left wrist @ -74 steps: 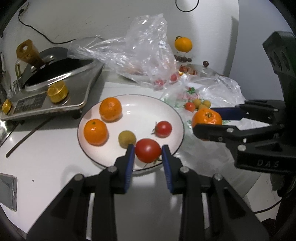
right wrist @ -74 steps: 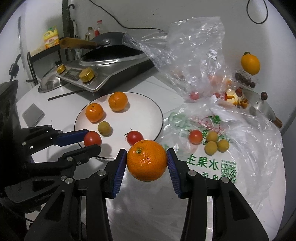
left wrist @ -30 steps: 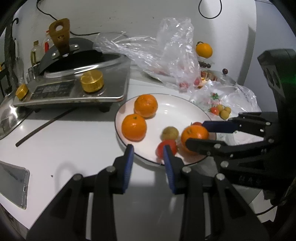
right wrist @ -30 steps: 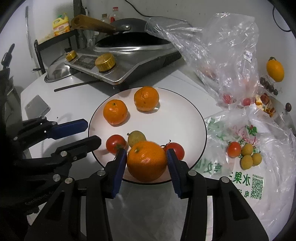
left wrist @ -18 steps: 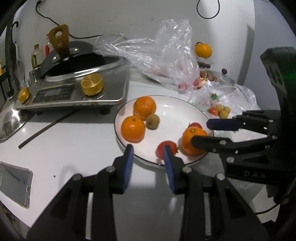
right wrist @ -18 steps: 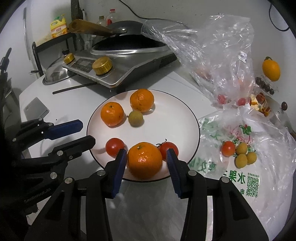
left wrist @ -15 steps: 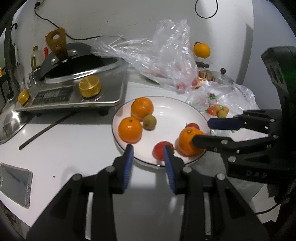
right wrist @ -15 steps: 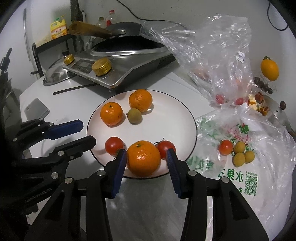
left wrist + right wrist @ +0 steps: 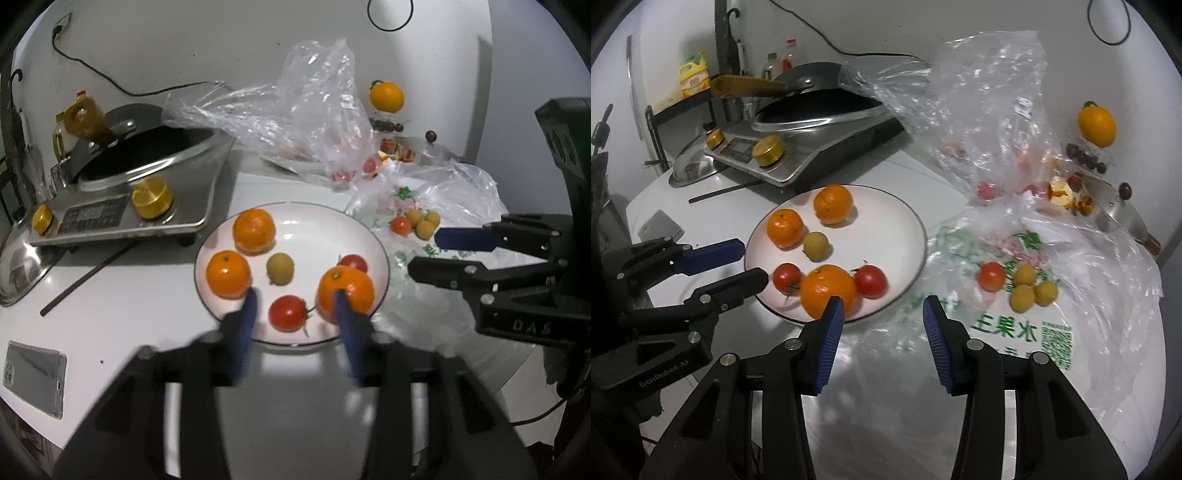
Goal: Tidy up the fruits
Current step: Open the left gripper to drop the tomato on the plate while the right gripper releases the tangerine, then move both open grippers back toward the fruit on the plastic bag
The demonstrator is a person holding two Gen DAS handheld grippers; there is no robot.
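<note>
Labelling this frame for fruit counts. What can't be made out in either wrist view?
- Clear plastic bag, both views: crinkled film blurs the red fruit inside; count unclear.
- Left gripper, left wrist view: fingers motion-blurred, jaws just opening; one finger overlaps the front orange.
- Silver pan, right wrist view: bag covers part; contents too small to name.
- Phone, left wrist view: cut by the edge.

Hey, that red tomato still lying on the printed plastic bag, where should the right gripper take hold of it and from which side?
Grip the red tomato across its round middle, coming down from above with the right gripper. Yellow fruits crowd its right side, so line the fingers up front to back, judging from the gaps, and press lightly because the bag under it is loose.
</note>
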